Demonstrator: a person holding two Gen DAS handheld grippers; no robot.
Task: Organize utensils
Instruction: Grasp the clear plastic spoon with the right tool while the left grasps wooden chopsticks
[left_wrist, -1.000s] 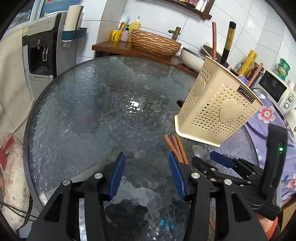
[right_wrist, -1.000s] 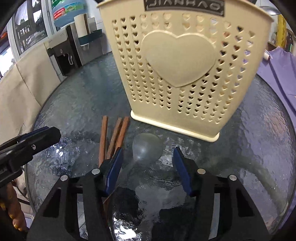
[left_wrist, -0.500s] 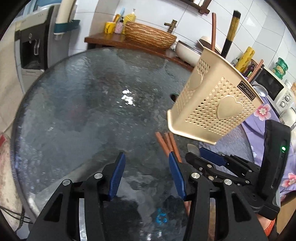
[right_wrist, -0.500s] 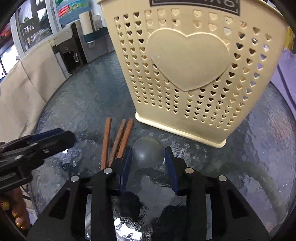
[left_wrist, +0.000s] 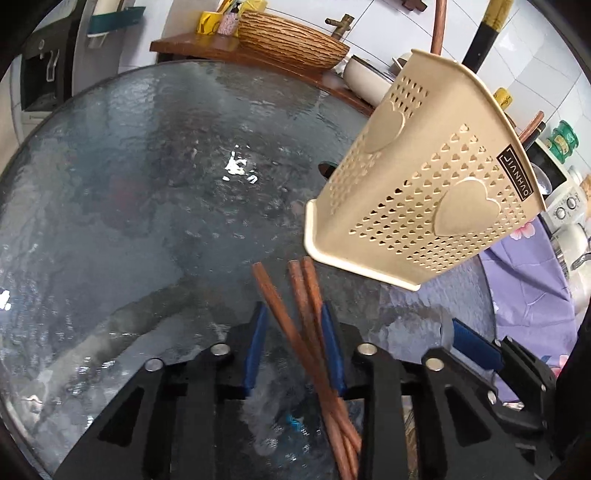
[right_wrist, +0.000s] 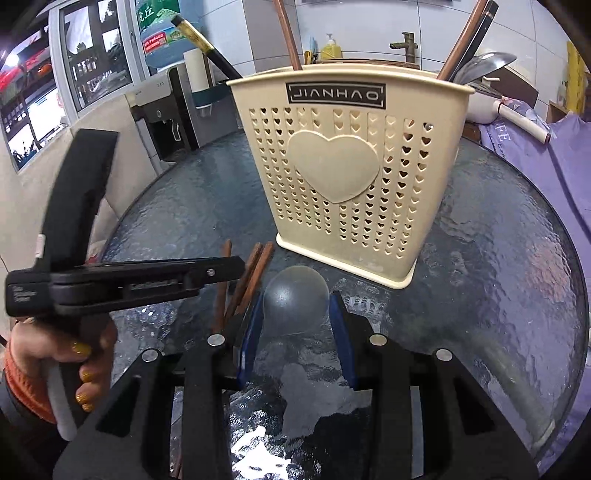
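The left gripper (left_wrist: 295, 339) has its jaws around three brown chopsticks (left_wrist: 306, 314) on the glass tabletop (left_wrist: 147, 184), not visibly clenched. The right gripper (right_wrist: 295, 332) jaws clasp the spoon (right_wrist: 295, 304) bowl, near the beige holder (right_wrist: 343, 184)

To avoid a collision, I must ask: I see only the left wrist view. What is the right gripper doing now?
Observer: The right gripper straddles a spoon bowl in front of the holder. I cannot tell if its pads touch it.
Operator: Are any chopsticks inside its fingers too?
Observer: No. The chopsticks lie outside its left finger, beside the spoon.
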